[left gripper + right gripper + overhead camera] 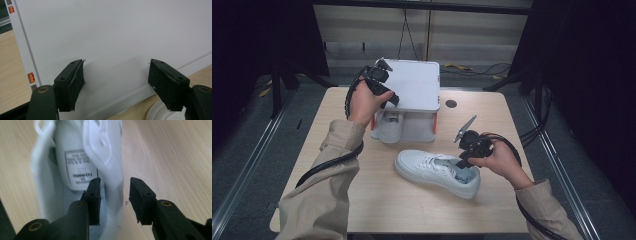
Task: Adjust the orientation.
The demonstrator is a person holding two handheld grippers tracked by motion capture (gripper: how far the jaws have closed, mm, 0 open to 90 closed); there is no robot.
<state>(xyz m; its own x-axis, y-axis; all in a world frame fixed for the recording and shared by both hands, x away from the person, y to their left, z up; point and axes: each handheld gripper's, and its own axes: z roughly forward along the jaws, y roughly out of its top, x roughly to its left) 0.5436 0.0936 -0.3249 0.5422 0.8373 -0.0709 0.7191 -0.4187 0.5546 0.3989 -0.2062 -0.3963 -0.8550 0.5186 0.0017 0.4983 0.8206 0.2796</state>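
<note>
The left hand-held gripper (381, 85) is held at the white rack's top panel (414, 85), jaws spread wide and empty. On the surface (377, 195), a white sneaker (437, 172) lies; its heel collar is straddled by the right hand-held gripper (113, 195), parted, not clamped.

My high view looks forward and down on the table (362, 210). My left gripper view sits close over the white rack (112, 37). My right gripper view peers closely into the sneaker (75, 170), which the high view also shows before the rack.
</note>
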